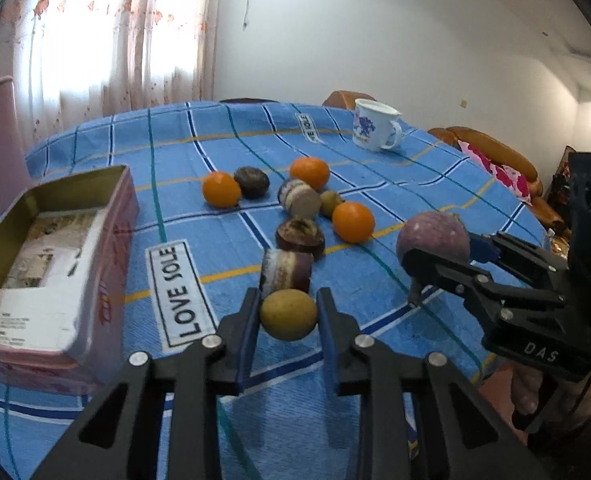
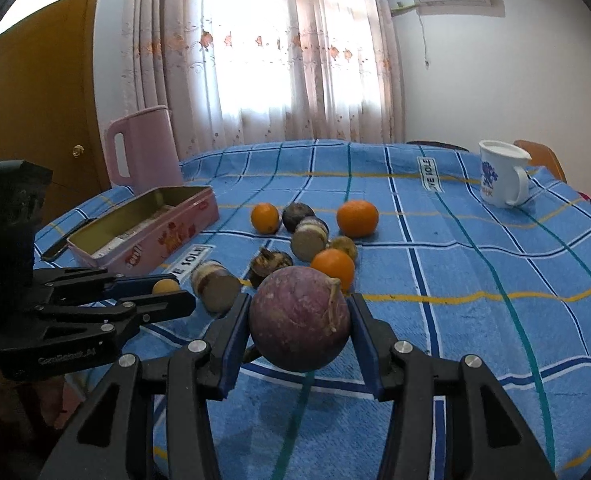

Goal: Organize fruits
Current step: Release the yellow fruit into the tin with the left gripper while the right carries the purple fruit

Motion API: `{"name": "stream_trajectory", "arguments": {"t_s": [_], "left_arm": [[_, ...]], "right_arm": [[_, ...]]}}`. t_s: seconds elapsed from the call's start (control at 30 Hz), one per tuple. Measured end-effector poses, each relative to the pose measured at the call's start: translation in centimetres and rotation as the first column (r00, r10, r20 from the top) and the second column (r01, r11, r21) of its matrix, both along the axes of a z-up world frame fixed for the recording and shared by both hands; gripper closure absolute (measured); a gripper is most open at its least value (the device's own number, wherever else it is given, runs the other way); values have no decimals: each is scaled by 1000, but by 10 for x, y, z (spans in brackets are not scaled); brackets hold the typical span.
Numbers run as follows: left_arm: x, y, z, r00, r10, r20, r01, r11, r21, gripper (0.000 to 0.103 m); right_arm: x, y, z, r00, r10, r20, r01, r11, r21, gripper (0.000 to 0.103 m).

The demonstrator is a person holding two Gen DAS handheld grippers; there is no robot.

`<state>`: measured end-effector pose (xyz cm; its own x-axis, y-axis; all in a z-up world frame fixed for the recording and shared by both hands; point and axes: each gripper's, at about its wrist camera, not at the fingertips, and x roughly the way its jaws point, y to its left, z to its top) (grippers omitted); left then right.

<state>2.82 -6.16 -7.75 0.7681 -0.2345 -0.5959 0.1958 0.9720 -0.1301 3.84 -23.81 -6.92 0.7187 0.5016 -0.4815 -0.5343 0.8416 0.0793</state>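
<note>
Two handheld grippers are each gripping one fruit above the blue checked tablecloth [image 1: 375,148]. The left gripper [image 1: 288,314] is pinching a small yellow-green fruit [image 1: 289,314] between jaws drawn close together, its pads pressing both sides; this fruit is sitting at the near edge of the scattered group, just in front of a cut purple piece [image 1: 287,272]. The right gripper [image 2: 300,322] is clamping a large round purple fruit [image 2: 300,318] with jaws standing moderately wide, since the fruit is filling the whole gap; in the left wrist view the fruit [image 1: 433,236] appears to be hanging clear of the cloth. Both grips are taking the fruit across its widest part, likely so that neither is slipping during carrying. An open pink tin [image 1: 119,216], partly filled with a white carton [image 1: 43,272], is standing to the left, probably serving as the place for sorting.

Counts: oranges, three are showing on the cloth [image 1: 221,189] [image 1: 310,172] [image 1: 353,222]; dark purple or cut pieces, four; small yellow-green fruits, two, one held and one [image 1: 330,202] lying among the oranges; large purple fruit, one. A white mug [image 1: 375,126] is standing far back, and a pink jug [image 2: 143,150] is standing behind the tin
</note>
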Motion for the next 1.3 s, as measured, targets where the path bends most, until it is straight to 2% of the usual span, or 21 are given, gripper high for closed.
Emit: {"name": "stream_trajectory", "arguments": {"t_s": [0.4, 0.77, 0.97, 1.3], "left_arm": [[-7, 18, 23, 994, 65, 91, -68, 997, 30, 74], [-4, 65, 38, 976, 169, 135, -172, 985, 9, 74], [4, 96, 39, 965, 229, 130, -231, 973, -4, 74], [22, 143, 35, 945, 313, 99, -315, 949, 11, 74]], "right_arm": [[2, 17, 20, 998, 50, 49, -50, 999, 15, 53], [12, 67, 47, 982, 160, 99, -161, 987, -3, 53], [21, 100, 58, 971, 217, 104, -216, 976, -22, 53], [41, 158, 63, 951, 304, 52, -303, 952, -39, 53]]}}
